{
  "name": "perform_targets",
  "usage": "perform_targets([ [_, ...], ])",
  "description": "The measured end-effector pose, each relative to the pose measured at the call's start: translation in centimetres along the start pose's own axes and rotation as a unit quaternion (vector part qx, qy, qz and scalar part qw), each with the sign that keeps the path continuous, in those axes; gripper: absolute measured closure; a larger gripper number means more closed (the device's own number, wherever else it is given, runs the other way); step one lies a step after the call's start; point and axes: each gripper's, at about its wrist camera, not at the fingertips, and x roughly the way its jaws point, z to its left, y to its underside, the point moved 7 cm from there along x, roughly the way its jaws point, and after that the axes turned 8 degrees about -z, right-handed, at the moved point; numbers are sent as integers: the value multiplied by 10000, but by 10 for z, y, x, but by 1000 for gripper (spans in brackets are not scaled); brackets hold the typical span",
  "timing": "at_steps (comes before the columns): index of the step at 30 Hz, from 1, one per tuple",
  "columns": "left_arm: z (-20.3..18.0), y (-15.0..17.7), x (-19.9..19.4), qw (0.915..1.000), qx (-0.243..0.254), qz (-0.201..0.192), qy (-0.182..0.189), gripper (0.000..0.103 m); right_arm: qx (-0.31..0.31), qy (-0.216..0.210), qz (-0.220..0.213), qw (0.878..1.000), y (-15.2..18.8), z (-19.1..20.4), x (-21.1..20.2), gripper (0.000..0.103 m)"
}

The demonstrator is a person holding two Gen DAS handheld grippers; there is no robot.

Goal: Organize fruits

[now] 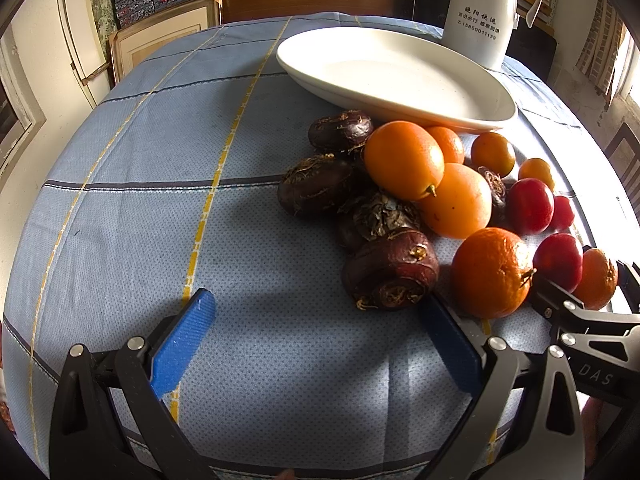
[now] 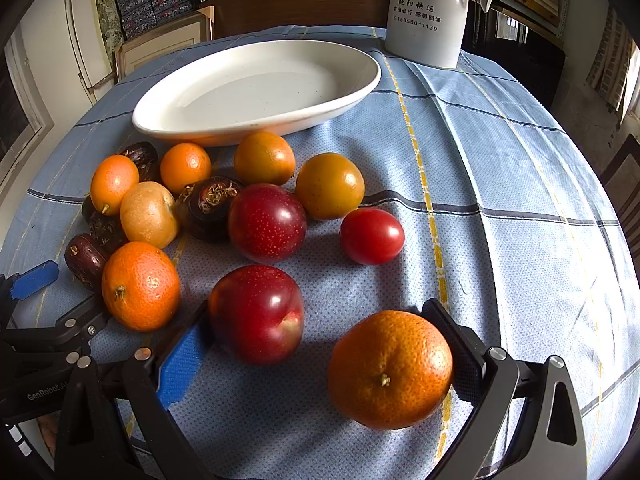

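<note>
The bench [image 2: 520, 168], covered by a blue checked cloth, is being occupied by a white jug [image 2: 428, 12] at the far edge. An oval white dish [image 2: 256, 92] is lying empty beyond the fruit, its long axis running across the right wrist view. The fruit pile [image 1: 420, 200] is being left loose on the cloth, nearer than the dish. The right gripper [image 2: 320, 344] is being held wide, with an orange [image 2: 390, 368] lying between the jaws against the right one and a red plum [image 2: 256, 312] against the left one. The left gripper [image 1: 316, 332] is being held wide and empty, the pile lying ahead to its right. The right gripper is judged nearer.
</note>
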Motion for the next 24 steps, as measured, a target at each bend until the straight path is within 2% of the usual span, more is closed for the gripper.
perform_targets([
  [3, 3, 2, -2, 10000, -11, 1, 32, 4, -63, -170, -51, 9998, 0, -3, -5, 3],
  [5, 7, 2, -10, 9998, -106, -126, 89, 4, 167, -481, -583, 9970, -5, -7, -28, 3],
  [6, 9, 0, -22, 9988, -172, -395, 231, 4, 248, -632, -936, 9933, -6, -10, -44, 3],
  [8, 5, -1, -35, 9965, -201, -698, 413, 4, 221, -841, -1177, 9892, 0, -12, -60, 3],
  [11, -1, 3, -52, 9933, -102, -987, 594, 4, 219, -925, -1228, 9879, 12, -17, -72, 3],
  [15, -9, 7, -69, 9898, 226, -1334, 437, 4, 158, -984, -1399, 9851, 17, -18, -82, 3],
  [24, -13, 5, -72, 9888, 381, -1432, 173, 4, -28, -880, -1501, 9847, 16, -13, -85, 3],
])
